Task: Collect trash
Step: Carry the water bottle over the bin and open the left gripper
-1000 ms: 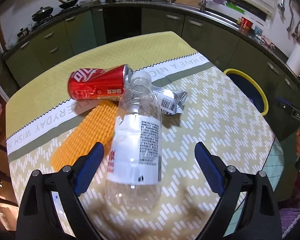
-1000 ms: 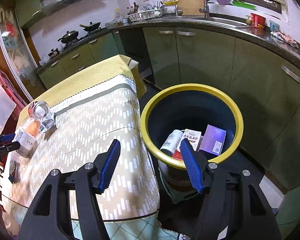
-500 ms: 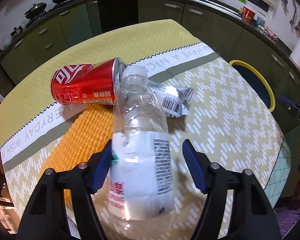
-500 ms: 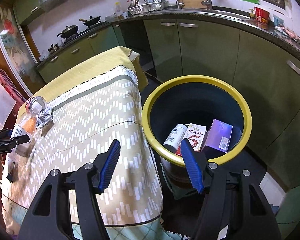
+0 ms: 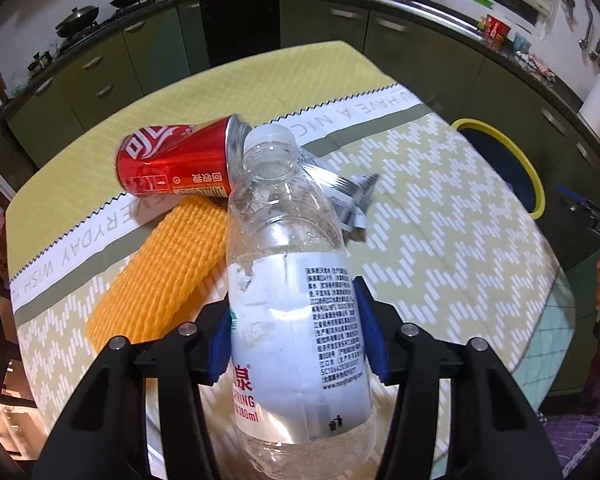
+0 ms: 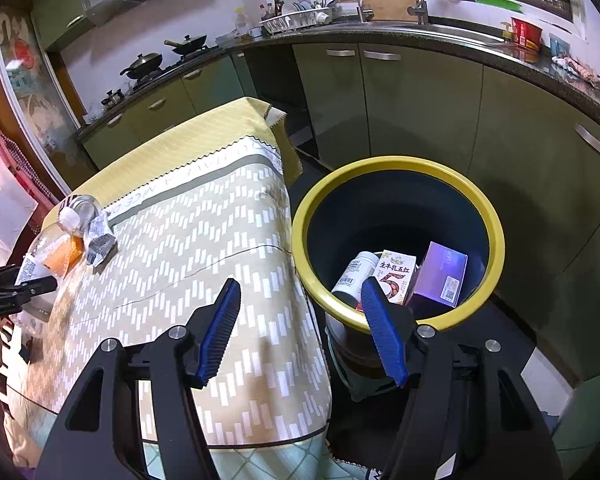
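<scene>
Hidden behind the clear bottle (image 5: 296, 300): part of the silver wrapper (image 5: 340, 196), near end of the red can (image 5: 176, 162).

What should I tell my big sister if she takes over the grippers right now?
Left gripper: shut on the clear bottle, which still lies on the table.
Right gripper: open, holding nothing, near the yellow-rimmed bin.
Done: a white bottle, a carton and a purple box are in the bin.
Left: bin the clear bottle, then the red can, orange foam net and silver wrapper.
</scene>
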`<state>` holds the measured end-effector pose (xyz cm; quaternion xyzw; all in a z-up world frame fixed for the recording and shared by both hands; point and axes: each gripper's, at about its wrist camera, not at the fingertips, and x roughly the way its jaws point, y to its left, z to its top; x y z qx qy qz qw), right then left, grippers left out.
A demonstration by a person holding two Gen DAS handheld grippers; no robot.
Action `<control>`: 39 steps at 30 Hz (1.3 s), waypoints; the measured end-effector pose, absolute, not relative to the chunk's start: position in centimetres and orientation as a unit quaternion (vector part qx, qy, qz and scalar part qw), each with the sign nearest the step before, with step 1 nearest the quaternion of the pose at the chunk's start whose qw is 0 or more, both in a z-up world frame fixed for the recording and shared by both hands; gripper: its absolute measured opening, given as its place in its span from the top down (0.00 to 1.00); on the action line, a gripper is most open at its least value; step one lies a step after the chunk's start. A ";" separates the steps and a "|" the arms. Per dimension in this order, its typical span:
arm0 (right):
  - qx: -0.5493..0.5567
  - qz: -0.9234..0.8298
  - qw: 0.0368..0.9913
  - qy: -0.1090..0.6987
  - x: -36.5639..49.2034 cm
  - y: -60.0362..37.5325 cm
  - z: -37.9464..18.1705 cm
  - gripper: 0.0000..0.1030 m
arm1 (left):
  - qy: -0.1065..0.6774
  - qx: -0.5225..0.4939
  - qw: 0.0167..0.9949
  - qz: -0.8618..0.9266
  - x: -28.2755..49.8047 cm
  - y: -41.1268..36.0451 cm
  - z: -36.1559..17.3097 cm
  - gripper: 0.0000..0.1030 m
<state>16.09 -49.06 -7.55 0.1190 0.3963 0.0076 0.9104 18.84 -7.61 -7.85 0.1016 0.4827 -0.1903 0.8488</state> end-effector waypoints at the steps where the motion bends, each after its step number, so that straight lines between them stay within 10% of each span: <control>1: 0.119 0.009 0.911 0.395 16.0 -49.0 -7.4 0.39 | 0.478 0.100 0.851 -0.192 18.2 -7.5 -7.4 0.50; 15: 0.116 -0.040 0.923 0.364 12.4 -53.2 -4.7 0.39 | 0.435 0.130 0.829 -0.327 13.7 -17.1 -2.0 0.50; 36: 0.180 -0.110 0.907 0.365 8.8 -63.5 -7.1 0.39 | 0.454 0.158 0.776 -0.409 22.3 -45.9 -9.9 0.49; 39: 0.183 -0.112 0.905 0.367 9.0 -63.6 -7.4 0.38 | 0.461 0.163 0.777 -0.395 23.2 -46.7 -11.0 0.32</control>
